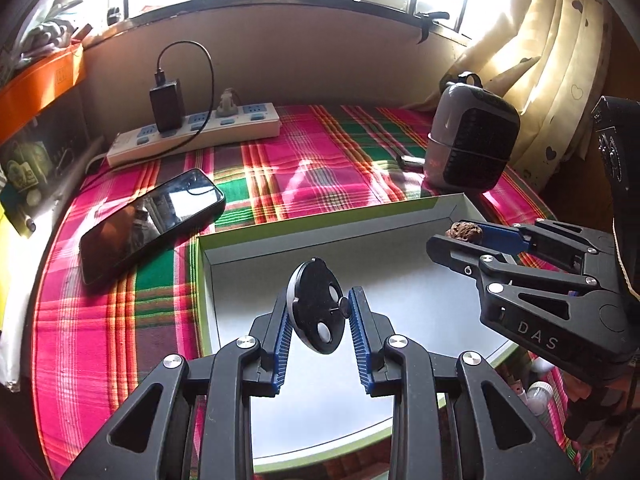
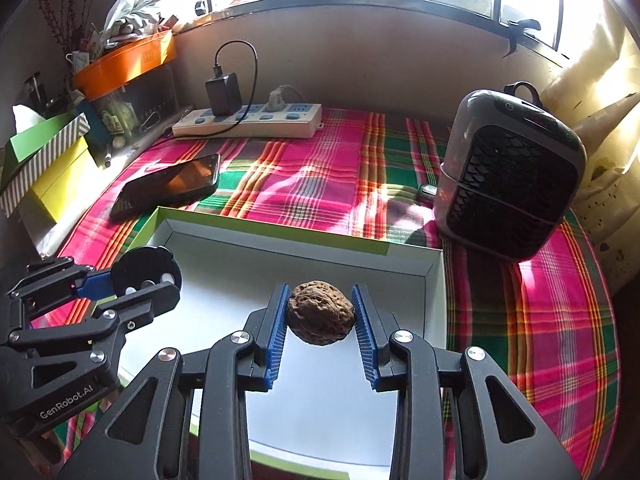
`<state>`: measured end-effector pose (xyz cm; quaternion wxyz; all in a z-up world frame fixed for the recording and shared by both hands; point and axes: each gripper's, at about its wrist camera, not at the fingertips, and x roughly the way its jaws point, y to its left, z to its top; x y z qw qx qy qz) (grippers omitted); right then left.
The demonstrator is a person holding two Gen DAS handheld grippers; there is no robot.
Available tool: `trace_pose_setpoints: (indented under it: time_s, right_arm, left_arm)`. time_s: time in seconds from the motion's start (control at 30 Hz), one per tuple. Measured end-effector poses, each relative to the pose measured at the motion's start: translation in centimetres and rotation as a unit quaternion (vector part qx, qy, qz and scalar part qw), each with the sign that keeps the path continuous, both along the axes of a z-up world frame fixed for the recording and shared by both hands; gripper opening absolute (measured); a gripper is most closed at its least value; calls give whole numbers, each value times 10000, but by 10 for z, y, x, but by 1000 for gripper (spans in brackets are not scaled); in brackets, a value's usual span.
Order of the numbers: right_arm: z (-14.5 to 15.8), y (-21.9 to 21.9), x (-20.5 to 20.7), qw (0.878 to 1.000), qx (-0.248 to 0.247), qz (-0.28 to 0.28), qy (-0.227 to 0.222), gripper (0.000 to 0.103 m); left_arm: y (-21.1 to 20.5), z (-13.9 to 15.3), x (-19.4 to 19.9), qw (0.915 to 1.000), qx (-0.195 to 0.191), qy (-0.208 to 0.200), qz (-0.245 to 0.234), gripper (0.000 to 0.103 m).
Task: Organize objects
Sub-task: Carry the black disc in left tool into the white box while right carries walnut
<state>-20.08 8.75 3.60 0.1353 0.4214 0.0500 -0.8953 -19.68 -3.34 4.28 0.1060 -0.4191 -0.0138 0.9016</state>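
Both hands are loaded and both hang over the same target: the shallow white cardboard box with the lime-green rim lying open on the pink, green and orange plaid cloth that covers the bench. The left gripper has its blue ribbed fingers clamped on a flat black round disc with two holes and a small knob, held on edge, its broad face turned sideways across the fingers and its rim pointing down toward the box floor. Over on the other side, the right gripper pinches a wrinkled brown walnut between its own blue fingers, the nut's long axis running straight across from pad to pad. Here is the thing that matters: both pieces sit directly above the box's white floor, not past its rim, so the drop looks to be straight down. The left tool hangs nearer the box's left wall, the right one nearer its far right corner, well apart from each other. Neither piece touches the cardboard yet. The black smartphone lies outside the box, just beyond its left corner.
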Motion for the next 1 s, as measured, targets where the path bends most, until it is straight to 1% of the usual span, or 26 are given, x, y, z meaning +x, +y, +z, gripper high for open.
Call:
trace_pose_setpoints:
  time_s: [0.2,0.5,0.6,0.77,1.0]
  right_arm:
    - [-12,0,-18,9998,67,-71,-154,33]
    - [-21,-4,-25,9996,150,-70,-239,33]
    - [-22,-4,-26,9995,131,-60,-275,33]
    - [-23,-6,-28,9993,198,-43,-305,34]
    - [-26,-6,-31,9988,265,-128,-384,34]
  left_arm:
    - [0,-12,-16,9999,-85,-147,-17,26]
    - [4,-27,-26,9994,-160,-304,-38,26]
    - [5,-27,-26,9994,-237,-263,-46,26]
    - [7,-29,-27,9991,-278,-318,-94,26]
    - [7,-29,-28,9990,-244,-368,-118,26]
